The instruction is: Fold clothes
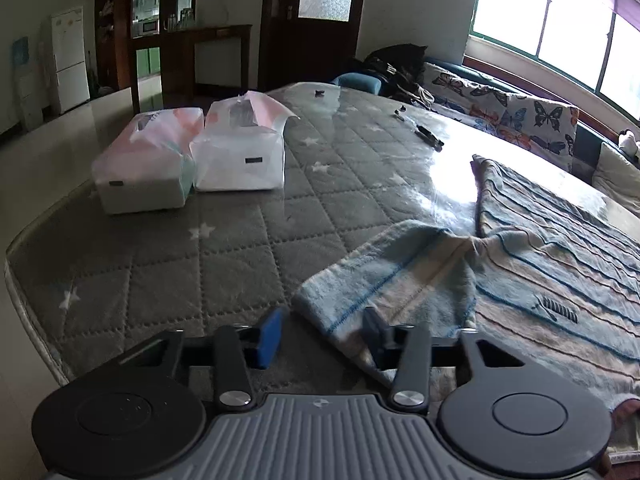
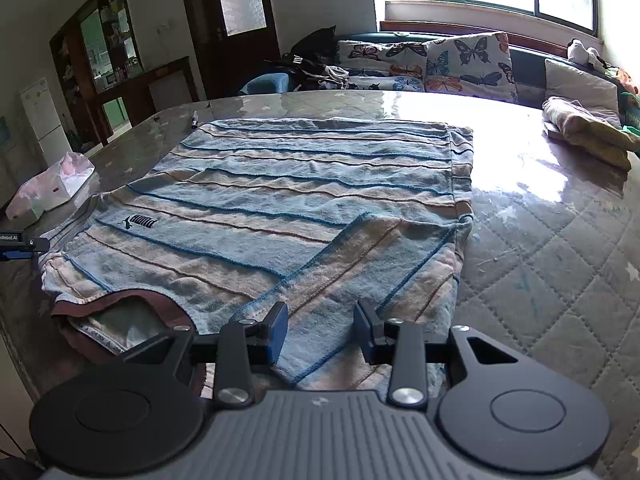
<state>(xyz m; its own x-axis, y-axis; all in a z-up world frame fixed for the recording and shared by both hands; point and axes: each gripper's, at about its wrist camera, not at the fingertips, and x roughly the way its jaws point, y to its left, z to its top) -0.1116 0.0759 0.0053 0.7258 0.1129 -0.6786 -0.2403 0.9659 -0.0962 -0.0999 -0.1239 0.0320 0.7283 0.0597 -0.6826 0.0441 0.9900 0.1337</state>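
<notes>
A blue and beige striped T-shirt (image 2: pixel 304 200) with a dark logo lies flat on the grey quilted table (image 2: pixel 552 260), collar toward me. Its right sleeve (image 2: pixel 360 280) is folded in over the body. In the left wrist view the shirt (image 1: pixel 560 264) lies to the right, with its left sleeve (image 1: pixel 392 280) spread out on the table. My left gripper (image 1: pixel 322 334) is open and empty, hovering at that sleeve's end. My right gripper (image 2: pixel 320 330) is open and empty, just above the folded right sleeve.
Two plastic-wrapped tissue packs (image 1: pixel 188 160) stand at the table's far left. A black pen (image 1: pixel 430 136) and small dark bits lie at the far side. A folded cloth pile (image 2: pixel 588 132) sits at the far right. A butterfly-print sofa (image 2: pixel 440 64) runs behind the table.
</notes>
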